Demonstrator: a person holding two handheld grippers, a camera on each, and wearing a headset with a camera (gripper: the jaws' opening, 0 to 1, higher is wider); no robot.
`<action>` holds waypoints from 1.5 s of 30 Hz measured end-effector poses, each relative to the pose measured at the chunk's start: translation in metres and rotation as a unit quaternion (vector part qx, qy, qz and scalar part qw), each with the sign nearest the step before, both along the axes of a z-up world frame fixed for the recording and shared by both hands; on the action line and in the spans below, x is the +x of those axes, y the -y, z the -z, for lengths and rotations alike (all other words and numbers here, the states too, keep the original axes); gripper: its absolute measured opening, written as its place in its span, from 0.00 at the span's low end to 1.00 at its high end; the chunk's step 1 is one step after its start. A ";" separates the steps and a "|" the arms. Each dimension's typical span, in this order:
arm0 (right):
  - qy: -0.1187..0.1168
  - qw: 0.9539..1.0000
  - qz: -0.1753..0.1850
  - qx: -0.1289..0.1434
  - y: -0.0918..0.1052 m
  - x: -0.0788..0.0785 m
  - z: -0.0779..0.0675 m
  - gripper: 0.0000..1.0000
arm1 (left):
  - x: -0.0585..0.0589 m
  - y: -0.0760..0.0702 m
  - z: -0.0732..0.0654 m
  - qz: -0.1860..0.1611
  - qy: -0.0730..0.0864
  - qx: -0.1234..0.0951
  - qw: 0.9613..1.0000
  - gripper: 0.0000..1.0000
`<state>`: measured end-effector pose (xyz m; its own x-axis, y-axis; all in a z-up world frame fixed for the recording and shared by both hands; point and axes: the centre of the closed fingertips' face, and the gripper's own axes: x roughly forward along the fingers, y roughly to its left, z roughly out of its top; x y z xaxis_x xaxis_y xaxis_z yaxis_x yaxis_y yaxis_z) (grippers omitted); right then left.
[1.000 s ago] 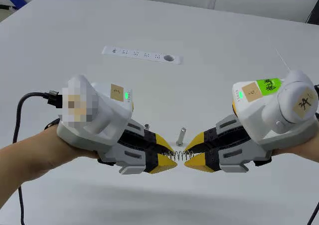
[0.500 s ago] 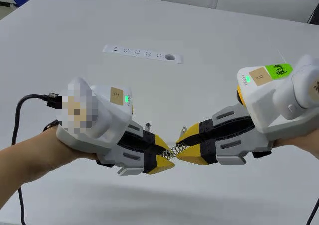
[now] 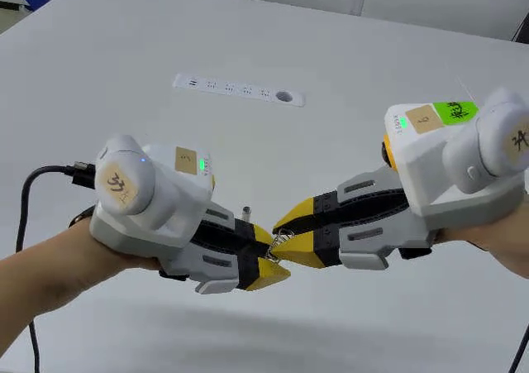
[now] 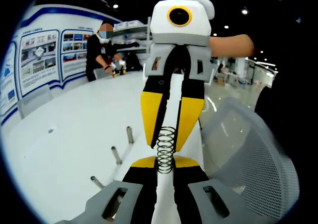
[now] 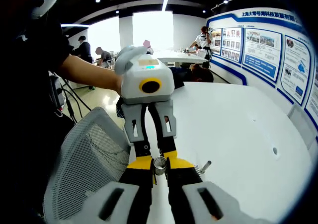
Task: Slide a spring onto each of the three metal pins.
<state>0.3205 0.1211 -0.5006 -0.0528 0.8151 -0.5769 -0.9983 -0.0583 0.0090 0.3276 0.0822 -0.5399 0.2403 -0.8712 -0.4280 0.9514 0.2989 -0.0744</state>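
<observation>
Three metal pins [image 4: 116, 155] stand bare on the table [image 4: 69, 119] at eight o'clock in the left gripper view, so by my reckoning none is done and all three remain. One spring [image 4: 166, 149] hangs above the table at three o'clock from them. The left gripper [image 3: 277, 267] is pinched closed on one end and the right gripper [image 3: 281, 227] on the other.

left tool [image 3: 278, 255] and right tool [image 3: 272, 239] tip to tip — jaws pinched closed.

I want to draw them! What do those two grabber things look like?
Both grippers are chunky white and grey shells with black, yellow-tipped fingers. The left gripper trails a black cable; the right gripper wears a green sticker.
</observation>
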 end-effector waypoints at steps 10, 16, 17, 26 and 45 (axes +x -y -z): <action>-0.005 1.000 0.005 0.013 -0.007 0.004 -0.005 0.11 | 0.003 -0.005 -0.005 -0.015 -0.006 -0.020 1.000 0.11; 0.001 1.000 0.009 0.019 -0.011 0.010 -0.010 0.11 | 0.009 -0.012 -0.008 -0.041 -0.016 -0.027 0.999 0.12; 0.005 1.000 0.010 0.019 -0.011 0.012 -0.011 0.11 | 0.010 -0.014 -0.009 -0.044 -0.010 -0.026 0.999 0.13; 0.027 0.999 0.037 0.021 -0.002 0.037 -0.020 0.11 | 0.013 -0.031 -0.007 -0.067 -0.014 -0.025 0.997 0.36; 0.041 0.984 0.175 -0.008 0.035 0.119 0.016 0.11 | 0.023 -0.063 0.000 -0.127 -0.019 -0.024 0.991 0.72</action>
